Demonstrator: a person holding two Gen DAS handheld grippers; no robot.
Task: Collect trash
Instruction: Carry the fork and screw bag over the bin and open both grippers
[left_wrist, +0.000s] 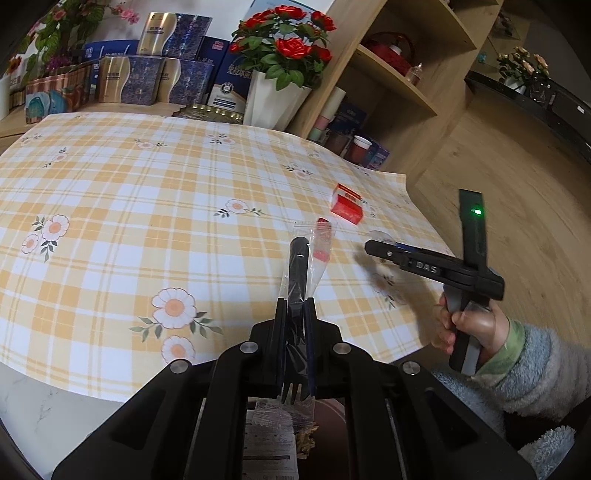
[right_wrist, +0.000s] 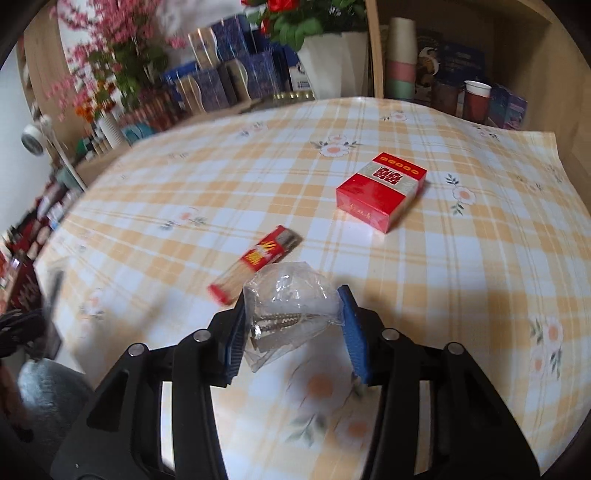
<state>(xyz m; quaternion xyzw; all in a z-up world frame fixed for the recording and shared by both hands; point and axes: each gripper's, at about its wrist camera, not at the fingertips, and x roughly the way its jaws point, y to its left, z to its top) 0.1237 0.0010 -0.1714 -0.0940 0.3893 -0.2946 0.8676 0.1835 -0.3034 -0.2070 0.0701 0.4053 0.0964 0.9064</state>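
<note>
We see a table under a yellow checked floral tablecloth (left_wrist: 147, 177). Behind it stands a light wooden shelf unit (left_wrist: 399, 85); we see pale wood flooring (left_wrist: 517, 206) beside it.

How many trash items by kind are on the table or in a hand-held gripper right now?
Wrapped black plastic fork, in left hand-held gripper: 1
Clear bag of screws, between right hand-held gripper pads: 1
Red cigarette pack, on tablecloth: 1
Toothpick packet, on tablecloth: 1
Total: 4
</note>
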